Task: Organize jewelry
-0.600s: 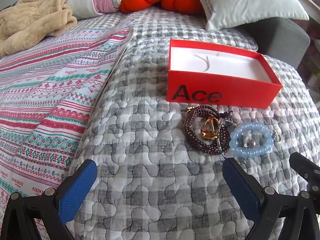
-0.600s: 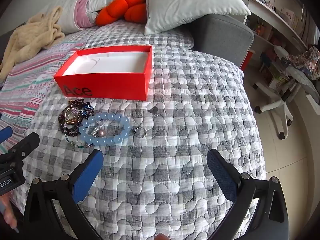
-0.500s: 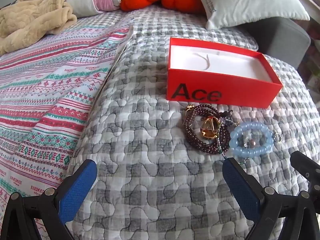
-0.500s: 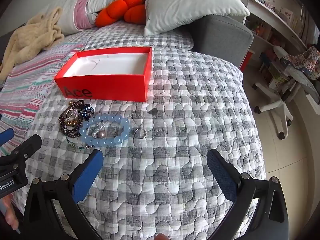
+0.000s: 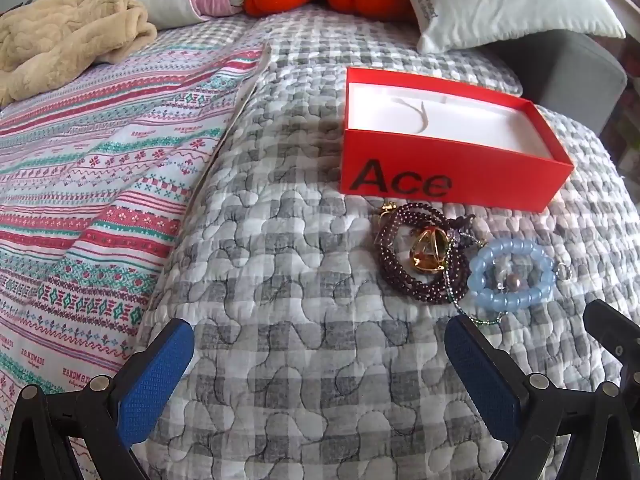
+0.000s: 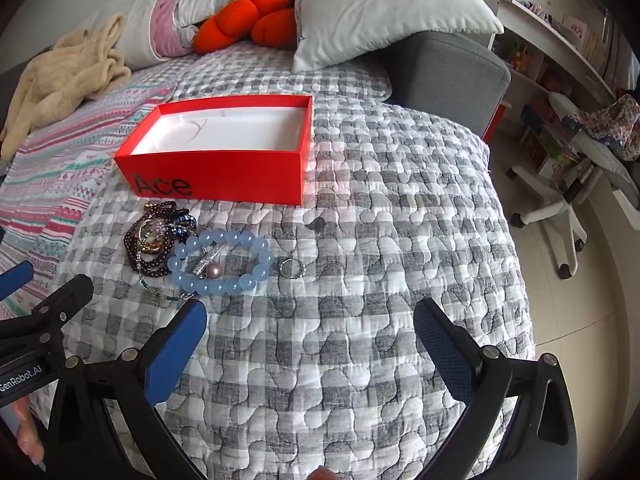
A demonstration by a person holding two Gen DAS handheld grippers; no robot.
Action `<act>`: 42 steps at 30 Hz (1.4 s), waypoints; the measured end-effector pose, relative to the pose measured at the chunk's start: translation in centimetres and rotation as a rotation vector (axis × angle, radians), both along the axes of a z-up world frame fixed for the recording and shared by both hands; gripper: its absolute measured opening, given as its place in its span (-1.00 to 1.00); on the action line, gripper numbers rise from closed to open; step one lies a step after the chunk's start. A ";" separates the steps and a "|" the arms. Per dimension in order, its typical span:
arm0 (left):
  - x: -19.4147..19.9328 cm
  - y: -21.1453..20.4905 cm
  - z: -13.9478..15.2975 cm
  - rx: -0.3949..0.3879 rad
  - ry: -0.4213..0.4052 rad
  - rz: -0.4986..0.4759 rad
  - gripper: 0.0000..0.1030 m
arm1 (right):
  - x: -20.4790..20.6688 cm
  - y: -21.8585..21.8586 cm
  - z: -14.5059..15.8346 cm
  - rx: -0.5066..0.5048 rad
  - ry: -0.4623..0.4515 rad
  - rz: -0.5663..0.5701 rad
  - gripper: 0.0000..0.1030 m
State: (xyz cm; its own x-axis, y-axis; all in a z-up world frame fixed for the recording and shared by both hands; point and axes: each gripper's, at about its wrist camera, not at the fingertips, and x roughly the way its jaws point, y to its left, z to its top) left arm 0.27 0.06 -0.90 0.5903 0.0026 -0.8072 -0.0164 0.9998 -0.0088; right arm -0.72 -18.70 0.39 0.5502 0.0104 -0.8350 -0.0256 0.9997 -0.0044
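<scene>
A red open box marked "Ace" sits on the grey checked quilt, with a thin chain inside on its white lining. In front of it lies a pile of jewelry: a dark red bead string around a gold pendant, a light blue bead bracelet and a small ring. My left gripper is open and empty, just short of the pile. My right gripper is open and empty, to the right of the bracelet.
A striped patterned sheet covers the bed's left side, with a beige blanket behind. Pillows and an orange cushion lie at the head. A grey armrest and an office chair stand right of the bed edge.
Both grippers have shifted slightly forward toward the jewelry and the box. Nothing was taken hold of.
</scene>
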 end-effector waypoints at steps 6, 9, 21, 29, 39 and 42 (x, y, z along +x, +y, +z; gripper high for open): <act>0.2 0.0 -0.1 0.003 0.004 -0.002 1.00 | 0.0 0.1 0.1 0.004 -0.002 0.004 1.00; 0.1 0.0 -0.1 0.004 0.001 -0.004 1.00 | -0.1 0.2 0.1 0.005 -0.005 0.005 1.00; 0.0 0.0 0.1 0.005 0.002 -0.010 1.00 | -0.1 0.3 0.1 0.006 -0.001 0.005 1.00; 0.1 -0.2 0.2 -0.003 0.009 -0.009 1.00 | -0.1 0.4 0.1 0.010 0.000 0.012 1.00; -0.2 -0.1 0.4 -0.011 0.002 -0.021 1.00 | 0.2 0.2 -0.2 -0.001 -0.002 -0.007 1.00; -0.2 0.1 0.5 -0.014 0.001 -0.020 1.00 | 0.3 0.1 -0.3 0.006 0.003 -0.014 1.00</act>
State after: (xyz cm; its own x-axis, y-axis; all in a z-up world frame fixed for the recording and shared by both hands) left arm 0.03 0.15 -0.36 0.5896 -0.0203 -0.8075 0.0035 0.9997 -0.0226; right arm -0.39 -18.60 0.08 0.5481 0.0073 -0.8364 -0.0115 0.9999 0.0012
